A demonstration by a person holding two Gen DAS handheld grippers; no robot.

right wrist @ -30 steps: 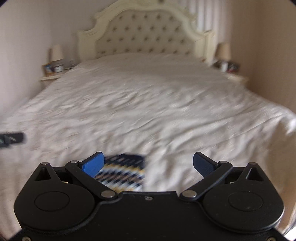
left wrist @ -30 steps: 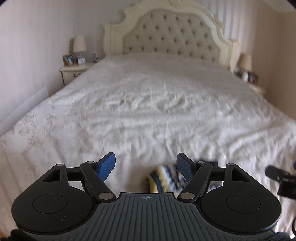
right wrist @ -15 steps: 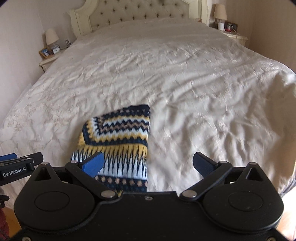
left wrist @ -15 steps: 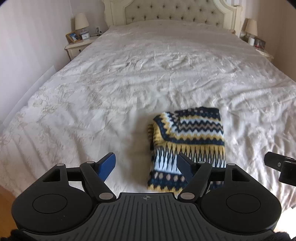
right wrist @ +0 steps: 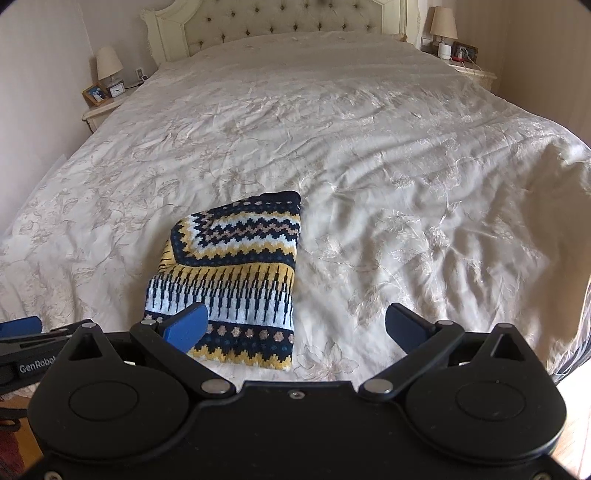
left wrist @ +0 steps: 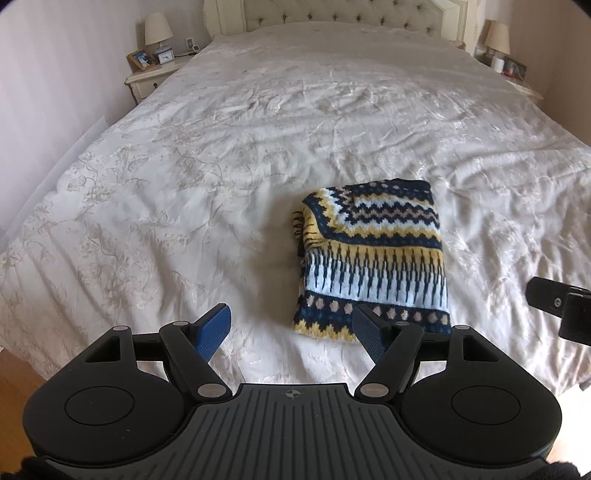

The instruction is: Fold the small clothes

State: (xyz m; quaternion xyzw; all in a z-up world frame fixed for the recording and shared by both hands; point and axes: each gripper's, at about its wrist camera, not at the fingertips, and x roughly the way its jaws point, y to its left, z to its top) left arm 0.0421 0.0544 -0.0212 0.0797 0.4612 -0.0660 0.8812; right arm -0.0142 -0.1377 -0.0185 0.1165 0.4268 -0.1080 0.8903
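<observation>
A small knitted sweater (left wrist: 373,258) in navy, yellow and pale blue lies folded into a rectangle near the foot of the bed; it also shows in the right wrist view (right wrist: 236,277). My left gripper (left wrist: 291,332) hovers just short of its near left corner, open, nothing between its blue pads. My right gripper (right wrist: 295,328) hangs over the sweater's near right corner, open and empty too. The right gripper's tip shows at the right edge of the left wrist view (left wrist: 557,302), and the left gripper's finger (right wrist: 22,328) at the left edge of the right wrist view.
The sweater rests on a wide bed with a cream embroidered bedspread (left wrist: 258,129) and a tufted headboard (right wrist: 280,22). Nightstands with lamps stand at both sides of the headboard (left wrist: 147,74) (right wrist: 465,62). Wooden floor shows at the bed's foot (left wrist: 14,373).
Both grippers tipped downward and moved, bringing the folded sweater from the bottom edge of the views into full sight. The jaws of both kept the same width.
</observation>
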